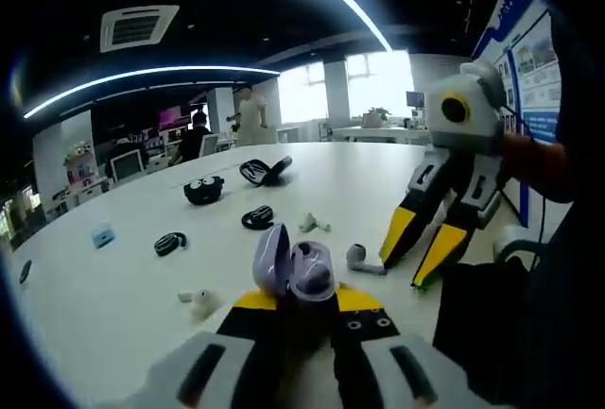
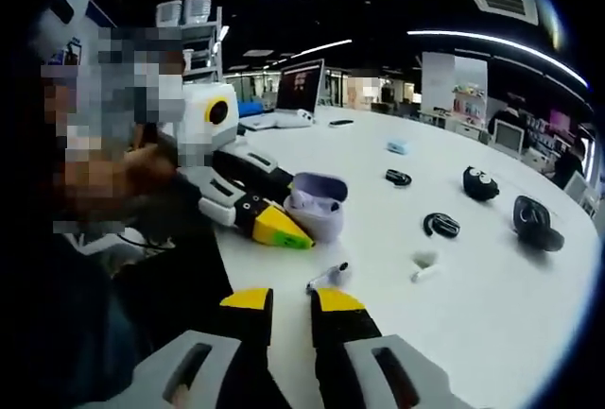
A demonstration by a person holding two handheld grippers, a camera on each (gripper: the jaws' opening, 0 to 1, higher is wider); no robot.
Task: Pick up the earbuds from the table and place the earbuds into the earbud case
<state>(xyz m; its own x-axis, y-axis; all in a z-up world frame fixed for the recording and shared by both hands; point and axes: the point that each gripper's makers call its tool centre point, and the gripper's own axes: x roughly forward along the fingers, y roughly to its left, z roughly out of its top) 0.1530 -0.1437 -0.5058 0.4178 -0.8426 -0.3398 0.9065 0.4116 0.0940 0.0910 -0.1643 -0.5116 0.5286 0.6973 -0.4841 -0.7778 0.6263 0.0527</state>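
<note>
Lilac earbud case, lid up, sits clamped in my left hand-held gripper. One white earbud lies on the tabletop just beside the case; my right hand-held gripper hangs released, empty, near it.

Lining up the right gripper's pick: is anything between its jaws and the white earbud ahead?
No. In the right gripper view, bare table separates the right gripper from the earbud.

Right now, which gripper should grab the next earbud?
Right. The right gripper is open, with the white earbud just ahead of its tips. The left gripper is shut on the purple case, lid open.
</note>
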